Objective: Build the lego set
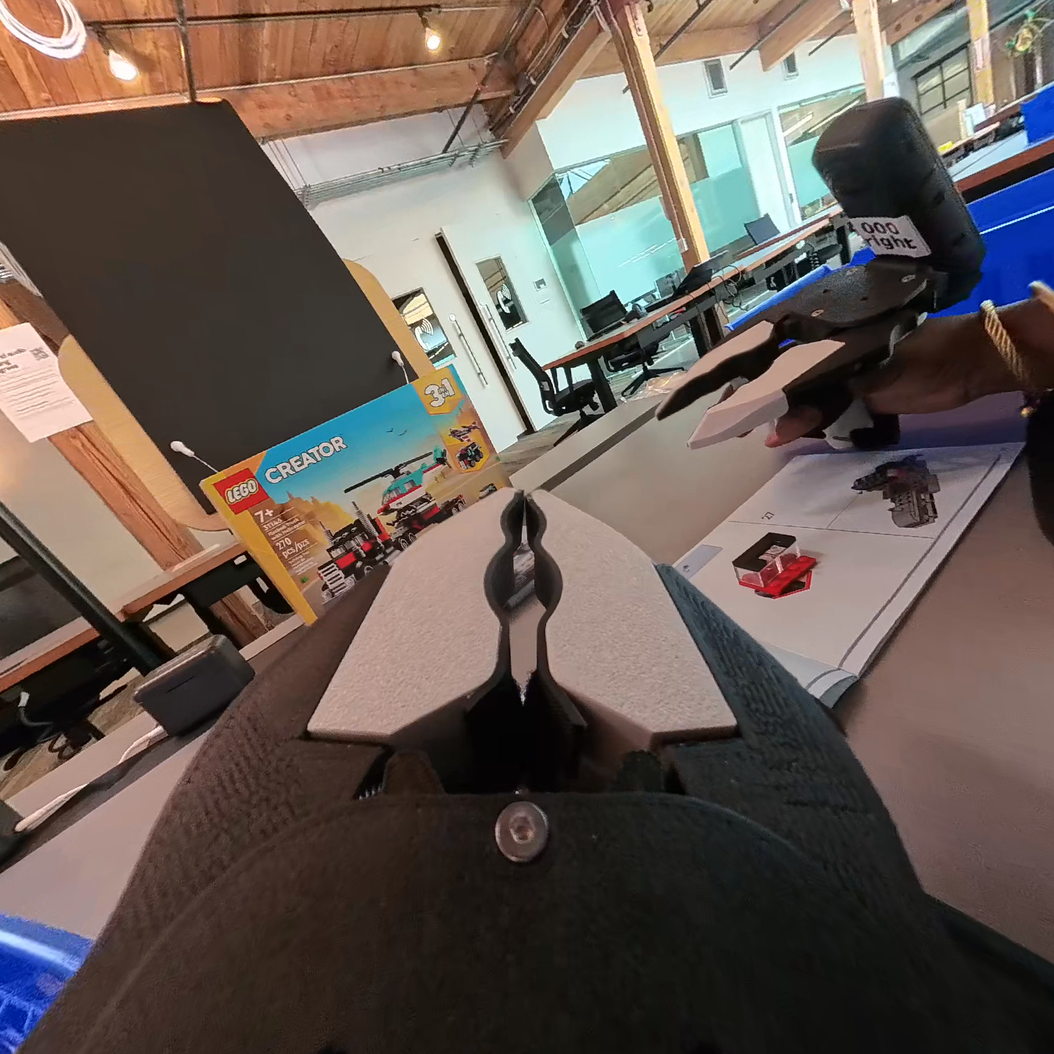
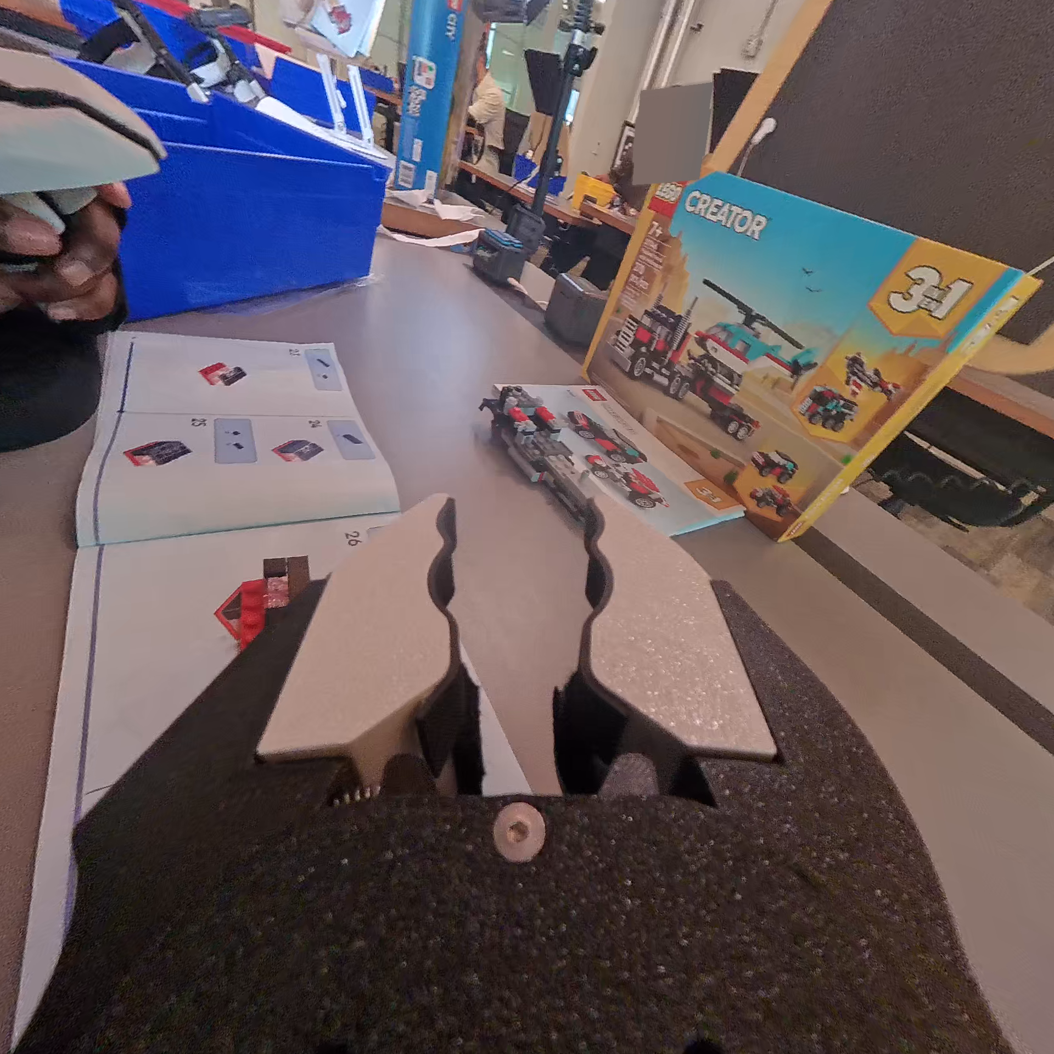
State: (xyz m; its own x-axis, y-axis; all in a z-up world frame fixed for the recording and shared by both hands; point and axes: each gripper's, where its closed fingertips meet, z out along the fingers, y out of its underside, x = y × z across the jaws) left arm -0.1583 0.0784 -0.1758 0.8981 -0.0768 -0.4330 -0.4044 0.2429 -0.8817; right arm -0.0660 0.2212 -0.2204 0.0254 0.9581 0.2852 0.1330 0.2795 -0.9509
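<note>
The left gripper (image 1: 523, 502) is pressed together, apparently empty; the right gripper (image 2: 516, 507) stands apart. The red-and-black cab piece (image 2: 268, 593) sits on the open booklet (image 2: 228, 473), the truck chassis (image 2: 530, 439) beyond it. Approach the cab low and square before closing.

Matt grey table (image 2: 433, 342) bears a glossy cardboard box (image 2: 798, 342); beside the box, a smooth paper booklet (image 2: 228, 485) and plastic bricks (image 2: 268, 599).

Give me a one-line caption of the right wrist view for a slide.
Open right gripper above the table, facing a part-built truck chassis, open instruction booklet and set box.
</note>
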